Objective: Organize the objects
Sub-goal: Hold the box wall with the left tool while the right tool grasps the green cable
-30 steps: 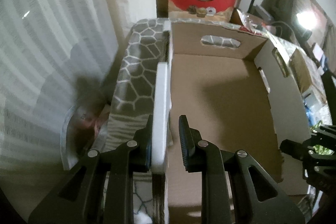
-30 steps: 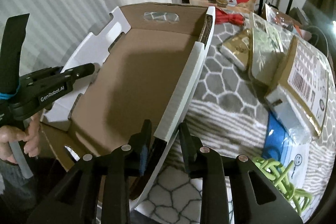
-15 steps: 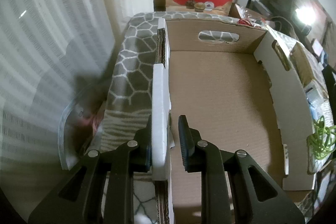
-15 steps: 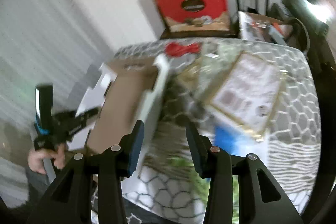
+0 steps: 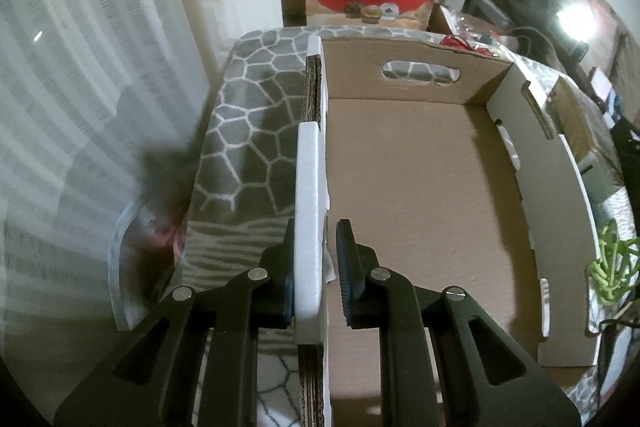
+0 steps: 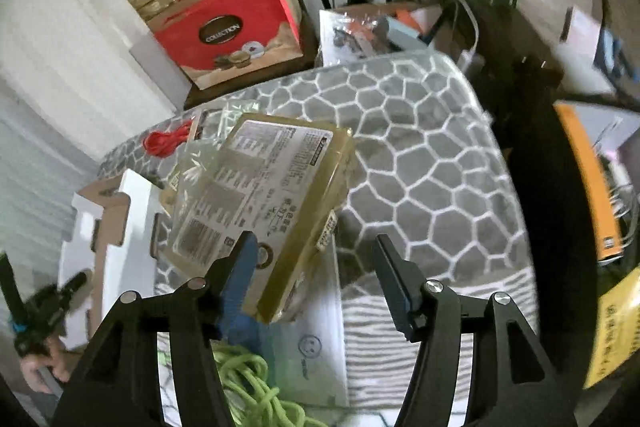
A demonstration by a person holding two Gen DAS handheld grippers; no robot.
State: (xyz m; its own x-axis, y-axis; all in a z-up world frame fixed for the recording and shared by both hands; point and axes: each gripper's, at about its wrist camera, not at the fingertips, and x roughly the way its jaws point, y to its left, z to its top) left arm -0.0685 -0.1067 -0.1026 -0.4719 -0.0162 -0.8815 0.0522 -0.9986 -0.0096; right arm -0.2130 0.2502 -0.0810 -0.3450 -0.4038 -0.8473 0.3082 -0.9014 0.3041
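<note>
An empty cardboard box [image 5: 420, 207] with white outer walls lies on a grey honeycomb blanket [image 5: 248, 131]. My left gripper [image 5: 316, 227] straddles its left wall [image 5: 310, 167], the jaws closing on it. In the right wrist view the box [image 6: 116, 227] is at the left, with my left gripper [image 6: 44, 303] and a hand [image 6: 40, 375] beside it. My right gripper [image 6: 316, 259] hangs over a flat gold package [image 6: 272, 195] with a printed label. Its jaws are opening, and the package's lower corner lies between them untouched.
Under the gold package lie a white and blue pouch [image 6: 312, 343], a clear bag [image 6: 200, 163] and a green cord [image 6: 248, 383]. A red thread bundle [image 6: 166, 141] sits further back. Red gift boxes [image 6: 228, 27] stand beyond the blanket [image 6: 420, 167]; clutter fills the right.
My right gripper let go of the box's right wall, swung right over the packages and opened wider. The box settled flat while my left gripper kept its place on the left wall.
</note>
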